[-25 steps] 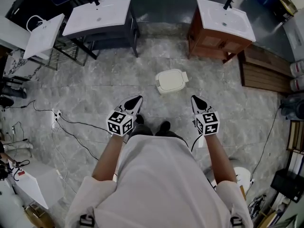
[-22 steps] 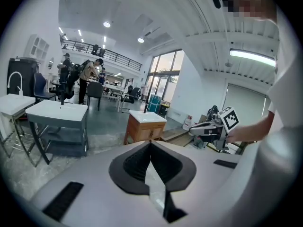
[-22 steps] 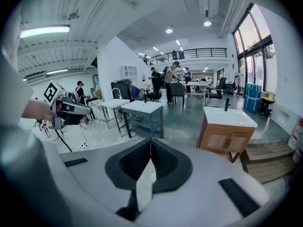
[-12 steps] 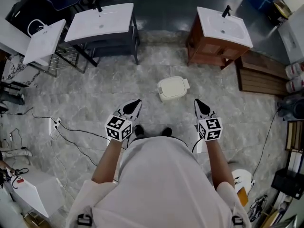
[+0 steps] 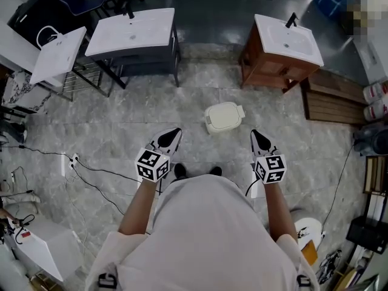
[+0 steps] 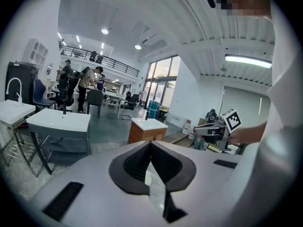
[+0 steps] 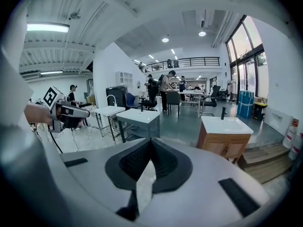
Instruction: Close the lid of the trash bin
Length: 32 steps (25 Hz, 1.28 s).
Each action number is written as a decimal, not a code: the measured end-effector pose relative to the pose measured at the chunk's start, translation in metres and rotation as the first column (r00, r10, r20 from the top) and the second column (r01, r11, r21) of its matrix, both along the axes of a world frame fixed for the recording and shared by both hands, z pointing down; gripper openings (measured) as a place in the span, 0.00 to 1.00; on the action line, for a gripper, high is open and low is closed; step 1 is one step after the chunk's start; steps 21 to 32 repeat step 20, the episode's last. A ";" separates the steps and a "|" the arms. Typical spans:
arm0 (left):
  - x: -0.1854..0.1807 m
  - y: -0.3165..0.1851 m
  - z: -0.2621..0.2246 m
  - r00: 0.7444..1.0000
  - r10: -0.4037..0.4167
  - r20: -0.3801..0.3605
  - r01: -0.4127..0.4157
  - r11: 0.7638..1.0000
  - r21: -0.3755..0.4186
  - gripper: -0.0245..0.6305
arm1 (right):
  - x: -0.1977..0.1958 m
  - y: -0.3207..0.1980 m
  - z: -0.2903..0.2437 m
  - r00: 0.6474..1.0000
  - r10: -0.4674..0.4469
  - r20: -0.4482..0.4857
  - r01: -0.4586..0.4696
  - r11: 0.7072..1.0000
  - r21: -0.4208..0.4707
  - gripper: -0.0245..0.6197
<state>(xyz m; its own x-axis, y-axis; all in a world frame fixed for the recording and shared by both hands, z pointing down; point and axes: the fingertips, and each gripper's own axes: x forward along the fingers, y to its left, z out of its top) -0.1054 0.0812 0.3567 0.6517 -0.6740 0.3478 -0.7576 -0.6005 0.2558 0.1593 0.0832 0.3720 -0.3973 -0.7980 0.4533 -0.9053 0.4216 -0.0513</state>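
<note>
While the trash bin point(image 5: 224, 117) sat closed on the floor point(image 5: 121, 132), just beyond and between them, the left tongs point(image 5: 171, 133) and right tongs point(image 5: 259, 137) were both clamped together, empty.

Bright, even indoor light; sharp head view; fisheye warping, dark corners in both gripper views.

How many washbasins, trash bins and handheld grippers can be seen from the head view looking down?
Washbasins: 3
Trash bin: 1
Grippers, the left gripper and the right gripper: 2
Total: 6
</note>
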 end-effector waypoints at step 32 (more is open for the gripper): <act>-0.015 -0.011 0.001 1.000 -0.001 -0.019 0.001 1.000 -0.002 0.07 | -0.020 -0.014 -0.003 1.000 -0.001 -0.008 0.001 1.000 0.007 0.08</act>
